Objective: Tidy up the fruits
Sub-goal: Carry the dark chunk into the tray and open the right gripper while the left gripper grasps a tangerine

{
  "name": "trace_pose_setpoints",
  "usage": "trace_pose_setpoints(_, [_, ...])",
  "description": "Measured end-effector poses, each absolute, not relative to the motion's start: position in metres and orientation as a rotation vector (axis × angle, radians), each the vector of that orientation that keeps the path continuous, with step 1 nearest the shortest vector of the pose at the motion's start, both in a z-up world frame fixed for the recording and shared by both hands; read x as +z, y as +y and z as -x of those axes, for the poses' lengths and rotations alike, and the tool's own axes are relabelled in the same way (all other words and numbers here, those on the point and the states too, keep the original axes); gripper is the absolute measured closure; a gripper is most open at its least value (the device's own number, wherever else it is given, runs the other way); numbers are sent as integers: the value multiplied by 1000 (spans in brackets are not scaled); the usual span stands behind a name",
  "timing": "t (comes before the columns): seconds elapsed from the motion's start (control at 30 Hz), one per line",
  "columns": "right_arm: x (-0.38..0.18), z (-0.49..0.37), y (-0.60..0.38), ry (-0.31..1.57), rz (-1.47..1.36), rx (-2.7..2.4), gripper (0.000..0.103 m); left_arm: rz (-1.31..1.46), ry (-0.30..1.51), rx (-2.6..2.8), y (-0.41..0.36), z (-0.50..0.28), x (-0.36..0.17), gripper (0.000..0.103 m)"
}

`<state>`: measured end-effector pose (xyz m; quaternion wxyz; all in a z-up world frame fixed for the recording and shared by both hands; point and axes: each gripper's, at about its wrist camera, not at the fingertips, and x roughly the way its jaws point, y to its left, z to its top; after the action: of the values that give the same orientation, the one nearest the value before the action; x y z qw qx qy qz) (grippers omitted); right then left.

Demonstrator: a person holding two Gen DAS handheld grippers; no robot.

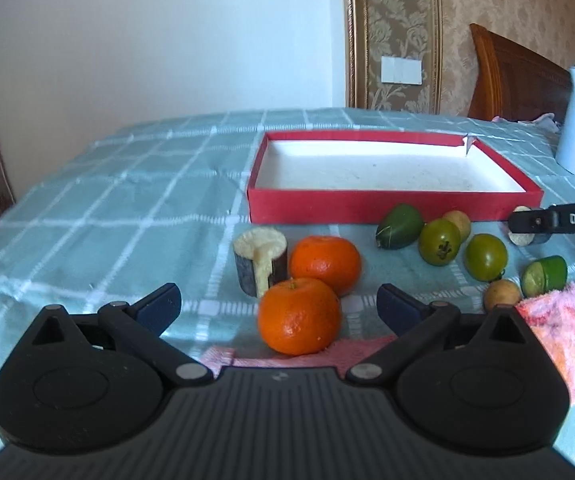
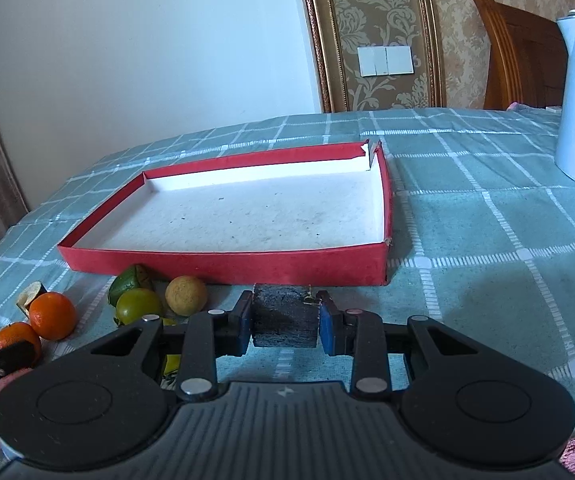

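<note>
The right gripper is clamping a dark, rough-skinned cut fruit chunk, just before the shallow red cardboard tray. It should be lifting straight, clearing the tray's near wall. The left gripper is standing wide apart around the nearest round orange mandarin; only its view is showing that.

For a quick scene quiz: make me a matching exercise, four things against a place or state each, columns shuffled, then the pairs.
Things:
1. left gripper
2. right gripper
3. red box
4. near orange

States:
A. holds no fruit yet
B. lies between wide-open jaws
C. open
D. shut on a dark-skinned cut piece

Pairs: 1-C, 2-D, 3-A, 4-B
</note>
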<state>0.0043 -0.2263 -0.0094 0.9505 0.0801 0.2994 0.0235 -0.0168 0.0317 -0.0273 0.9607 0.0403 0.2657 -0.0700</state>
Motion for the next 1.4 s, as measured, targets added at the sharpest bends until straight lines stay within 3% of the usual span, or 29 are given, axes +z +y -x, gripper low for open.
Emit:
trace_pose_setpoints(0.07, [-10,-4,-226,608,-163,53,71,-64,549,-144,34,14,-31,7])
trace_pose_setpoints(0.1, [-10,-4,-226,608,-166,56,71,-59,554,-151,34,14,-32,16])
trace_pose_setpoints(0.2, [-11,-5,-225,615,-164,57,71,-53,577,-179,35,12,-35,28])
trace_pose_setpoints(0.23, [-12,-6,-226,619,-169,59,71,-56,582,-182,34,11,-35,39])
trace_pose_setpoints(0.37, [-14,-7,-226,627,-178,63,71,-68,566,-216,32,15,-36,63])
trace_pose_setpoints(0.73, [-12,-5,-225,613,-171,64,71,-47,540,-220,35,16,-34,63])
trace_pose_setpoints(1.07, [33,-38,-223,473,-61,32,71,-42,549,-230,36,16,-35,63])
trace_pose_setpoints(1.4, [-6,-139,-225,635,-81,-36,71,-54,544,-230,33,16,-36,63])
